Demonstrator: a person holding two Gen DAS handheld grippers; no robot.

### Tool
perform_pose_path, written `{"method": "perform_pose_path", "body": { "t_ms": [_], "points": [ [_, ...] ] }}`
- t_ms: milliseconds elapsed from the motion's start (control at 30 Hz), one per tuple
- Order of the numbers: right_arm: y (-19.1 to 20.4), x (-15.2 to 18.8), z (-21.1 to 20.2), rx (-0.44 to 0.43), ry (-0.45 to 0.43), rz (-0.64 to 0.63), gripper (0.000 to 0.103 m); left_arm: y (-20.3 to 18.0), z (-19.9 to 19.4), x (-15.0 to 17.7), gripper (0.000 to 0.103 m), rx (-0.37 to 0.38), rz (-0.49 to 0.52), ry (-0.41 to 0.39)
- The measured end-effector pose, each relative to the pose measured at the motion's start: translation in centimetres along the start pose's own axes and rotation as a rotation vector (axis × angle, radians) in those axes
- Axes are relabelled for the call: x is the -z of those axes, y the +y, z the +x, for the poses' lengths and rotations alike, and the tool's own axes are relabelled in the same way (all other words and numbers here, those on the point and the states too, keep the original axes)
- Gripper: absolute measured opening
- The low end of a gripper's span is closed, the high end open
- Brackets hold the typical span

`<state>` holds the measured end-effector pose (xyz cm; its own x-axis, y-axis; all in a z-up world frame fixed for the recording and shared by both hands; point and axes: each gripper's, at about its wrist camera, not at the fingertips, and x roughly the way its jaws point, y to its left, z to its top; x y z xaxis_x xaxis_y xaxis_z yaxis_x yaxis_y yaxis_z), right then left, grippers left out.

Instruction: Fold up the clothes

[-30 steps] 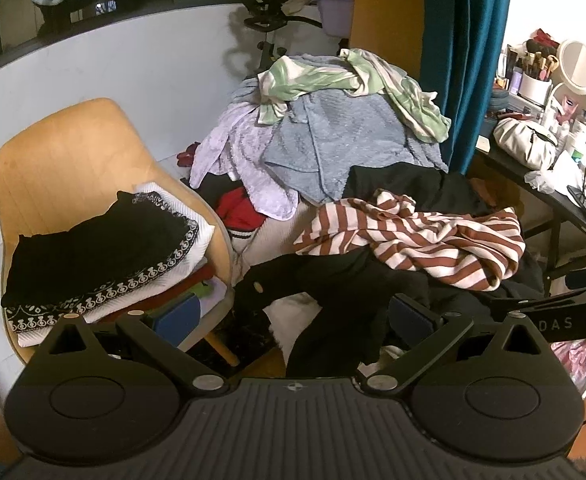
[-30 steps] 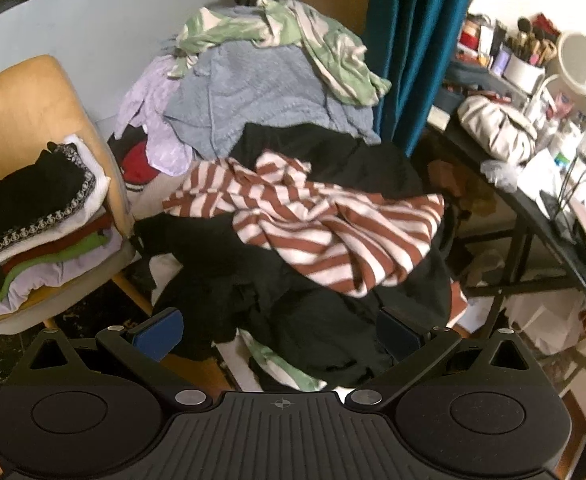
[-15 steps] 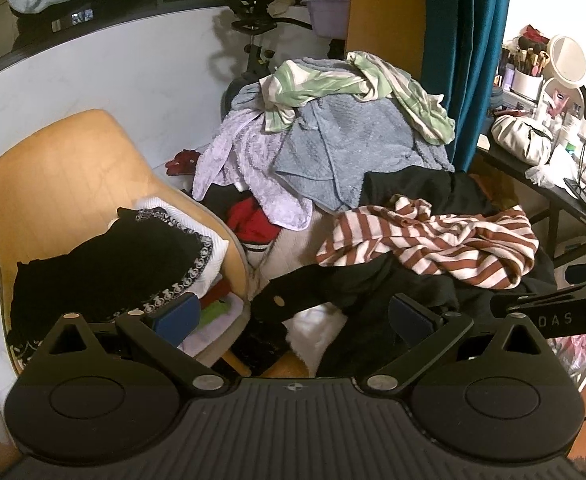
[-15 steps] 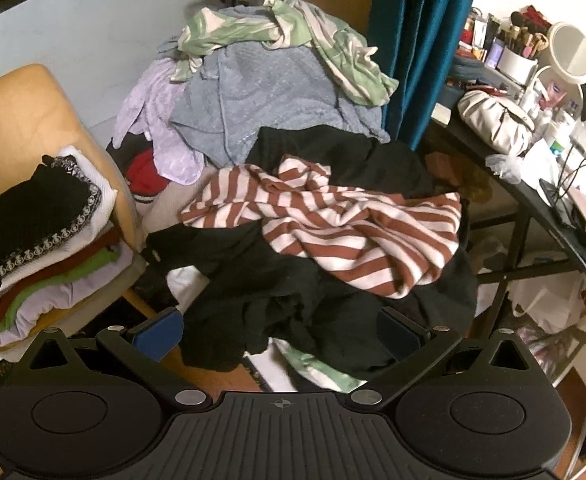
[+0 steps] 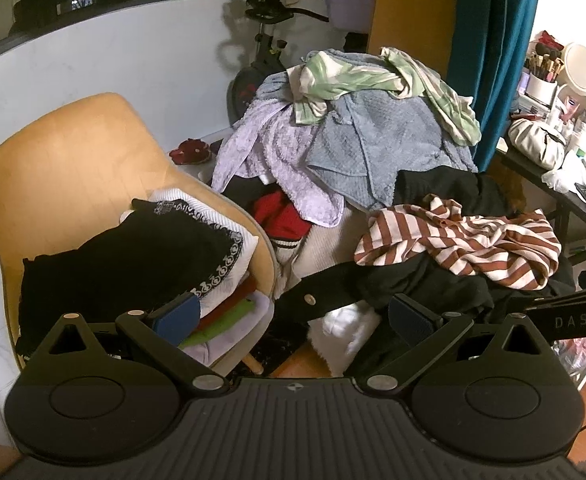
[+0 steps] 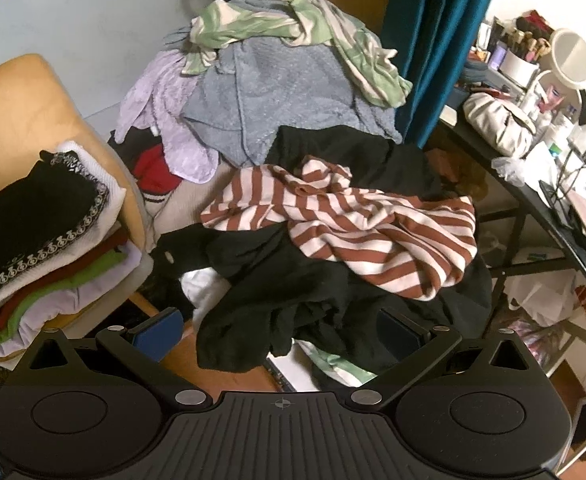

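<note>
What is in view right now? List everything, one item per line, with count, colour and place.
striped top: 1, brown and white, front of the pile
black garment: 1, black, under the striped top
blue-grey towel: 1, high on the pile
lilac towel: 1, left of the blue-grey one
green-white garment: 1, pile top
folded stack: 1, mixed colours, on the chair
chair: 1, tan, left
curtain: 1, teal, right
desk: 1, black, cluttered, right
left gripper: open, empty
right gripper: open, empty

Chair (image 5: pixel 73 168) w/ folded stack (image 5: pixel 141 256); floor (image 6: pixel 221 372) under clothes pile (image 6: pixel 293 184).
</note>
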<state>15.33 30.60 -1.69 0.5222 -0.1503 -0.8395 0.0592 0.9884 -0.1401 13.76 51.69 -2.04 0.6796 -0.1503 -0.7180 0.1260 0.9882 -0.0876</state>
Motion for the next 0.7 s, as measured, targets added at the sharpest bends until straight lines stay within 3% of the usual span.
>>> {"method": "perform_pose_path", "body": {
  "t_ms": [467,700],
  "points": [
    [0.5,-0.9,0.7,-0.049,-0.01,-0.042,0.102,1.3,-0.5,0.3,0.102,-0.064,-0.069,-0.003],
    [-3.2,-1.8,1.8,-0.071,-0.019,-0.006,0.102,-1.1,0.3,-1.1,0.102,-0.093,-0.071,-0.009]
  ]
}}
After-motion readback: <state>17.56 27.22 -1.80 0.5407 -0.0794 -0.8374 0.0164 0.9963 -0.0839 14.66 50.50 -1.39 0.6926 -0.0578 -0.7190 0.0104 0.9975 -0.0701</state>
